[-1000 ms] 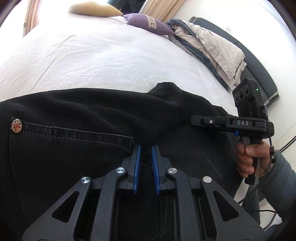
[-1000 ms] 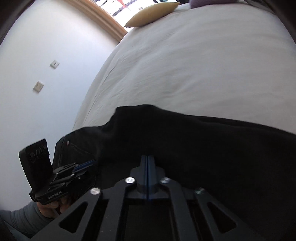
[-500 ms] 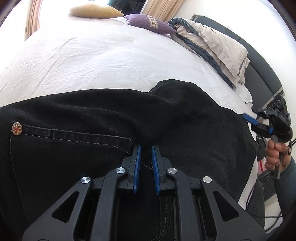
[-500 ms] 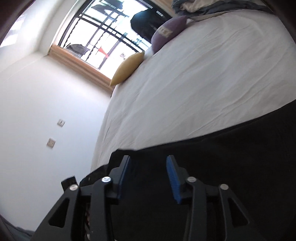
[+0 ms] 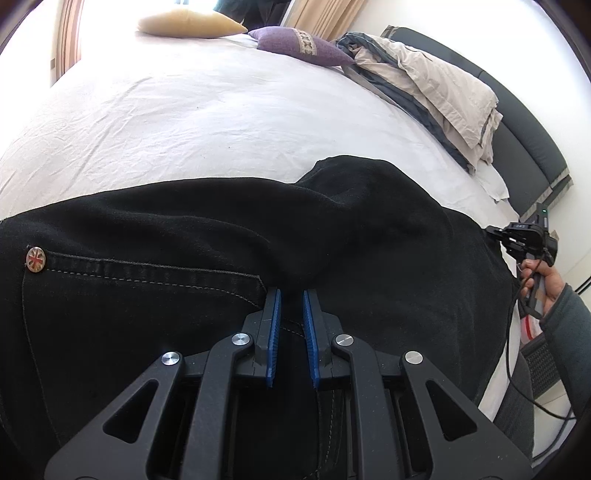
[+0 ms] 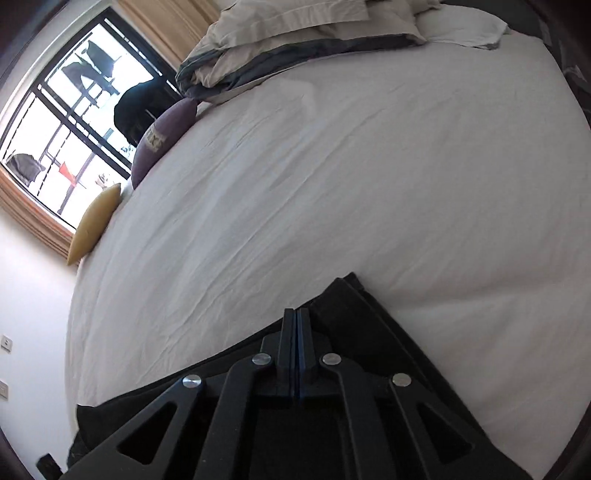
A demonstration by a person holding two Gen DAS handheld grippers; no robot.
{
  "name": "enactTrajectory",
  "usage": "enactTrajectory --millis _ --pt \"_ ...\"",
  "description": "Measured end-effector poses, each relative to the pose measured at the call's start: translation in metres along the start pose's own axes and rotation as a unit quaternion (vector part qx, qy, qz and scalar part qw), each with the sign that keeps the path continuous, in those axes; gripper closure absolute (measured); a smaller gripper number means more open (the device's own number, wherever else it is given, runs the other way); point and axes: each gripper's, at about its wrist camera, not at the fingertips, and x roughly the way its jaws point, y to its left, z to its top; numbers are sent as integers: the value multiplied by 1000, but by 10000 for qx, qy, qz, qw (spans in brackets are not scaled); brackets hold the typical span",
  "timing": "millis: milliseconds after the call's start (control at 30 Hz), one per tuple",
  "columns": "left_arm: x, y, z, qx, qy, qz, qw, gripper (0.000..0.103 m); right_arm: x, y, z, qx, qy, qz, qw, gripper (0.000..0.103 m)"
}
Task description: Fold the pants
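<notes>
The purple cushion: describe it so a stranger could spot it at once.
Start at the white bed and look to its far edge by the window. Two cushions lie there; the purple cushion is beside the heap of beige bedding, with a patterned band, unlike the plain yellow cushion.

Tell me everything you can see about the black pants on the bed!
The black pants look like denim, with pale stitching along a pocket edge and a round metal button bearing a red cross pattern. They lie spread on the white bed sheet, bunched into a hump in the middle. The left gripper pinches a fold near the pocket; the right gripper is closing at a far corner.
</notes>
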Motion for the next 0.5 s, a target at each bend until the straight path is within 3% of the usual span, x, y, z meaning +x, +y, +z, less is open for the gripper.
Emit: enactTrajectory --millis 33,67,100,133,167,200,267,300,333,367,400,467,500 --pt "0 -2 1 10 22 39 10000 89 -11 11 -10 -111 69 455 9989 85" --pt "-1 -5 3 61 72 136 9999 89 -21 26 -24 -351 241 931 9947 73" --pt "-2 -13 5 181 142 314 9992 89 -27 37 -39 -609 453 1219 9896 65" --pt "-4 -24 9 308 181 509 9981 89 -32 44 -57 -843 682 1367 9847 50" --pt "-6 -35 13 373 186 524 9978 89 -30 52 -76 -1052 944 1495 9786 47" --pt "-9 -50 18 419 161 284 9986 89 -24 60 -93 -1206 1188 1591 9726 47" --pt "-7 -88 28 723 127 -67 9973 89 -10 61 -115 -1330 1386 1335 9723 47" --pt "-1 -111 32 941 183 -209 9952 89 -4 55 -120 -1207 1370 1233 9754 50" --pt "10 -131 34 1141 342 -395 9921 88 -1 46 -118 -1031 1320 1177 9788 66" --pt "26 -150 34 1380 585 -555 9871 88 0 38 -114 -857 1307 1089 9817 89" --pt "43 -164 30 1637 817 -580 9814 88 0 30 -109 -755 1279 963 9842 101" --pt "75 -172 21 1895 1180 -343 9742 88 -12 15 -99 -851 1029 680 9887 101" --pt "79 -165 19 1811 1164 -436 9756 88 -20 3 -93 -862 894 456 9912 103"
